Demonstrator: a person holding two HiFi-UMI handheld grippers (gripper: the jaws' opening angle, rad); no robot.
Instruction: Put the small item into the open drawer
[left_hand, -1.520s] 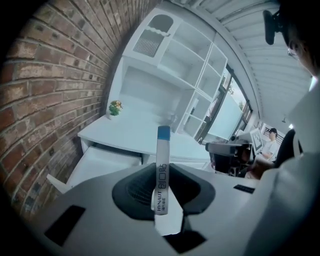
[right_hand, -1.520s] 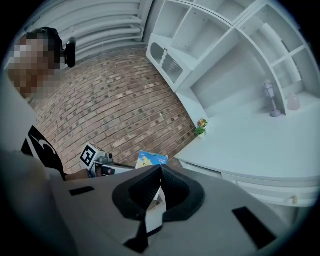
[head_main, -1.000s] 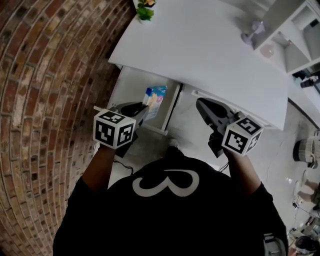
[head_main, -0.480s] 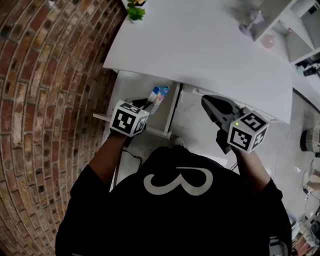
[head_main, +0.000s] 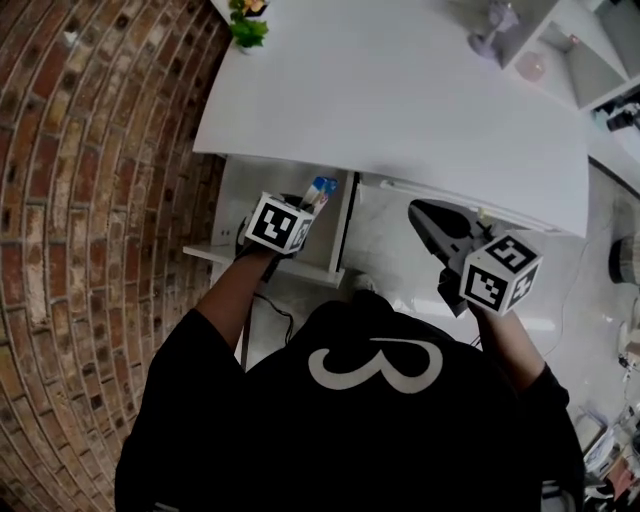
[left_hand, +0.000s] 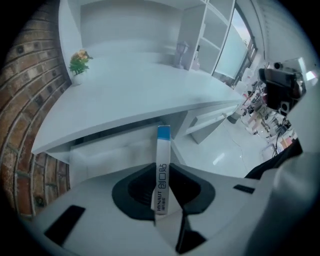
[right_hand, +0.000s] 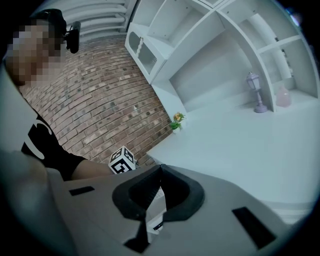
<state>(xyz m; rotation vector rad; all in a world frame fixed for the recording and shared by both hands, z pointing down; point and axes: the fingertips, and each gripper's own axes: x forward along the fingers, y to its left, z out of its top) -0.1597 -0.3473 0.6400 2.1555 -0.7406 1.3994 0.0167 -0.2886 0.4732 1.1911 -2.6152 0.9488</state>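
The left hand-held gripper (left_hand: 161, 176) is pinching a slim box (left_hand: 163, 145) between its pads, jaws standing only narrowly apart, as wide as the box is thin. The box is sticking out edge-on, its long axis running along the jaws and its blue end pointing forward, toward the underside of the counter (left_hand: 130, 95).

In the head view the box (head_main: 320, 188) is hanging over the open drawer (head_main: 262, 262), near the drawer's right wall, so the drawer is lying directly ahead of and below the left hand-held gripper (head_main: 303, 203). By my reading, the coming move is turning on lowering and letting go there.

The right hand-held gripper (head_main: 424, 214) is hanging well apart to the right, over the floor. Its jaws are sitting together with nothing between them (right_hand: 159, 172). The left one is clearly nearer.

The box edge is reading "HYNAUT" under the Chinese characters 创口贴.
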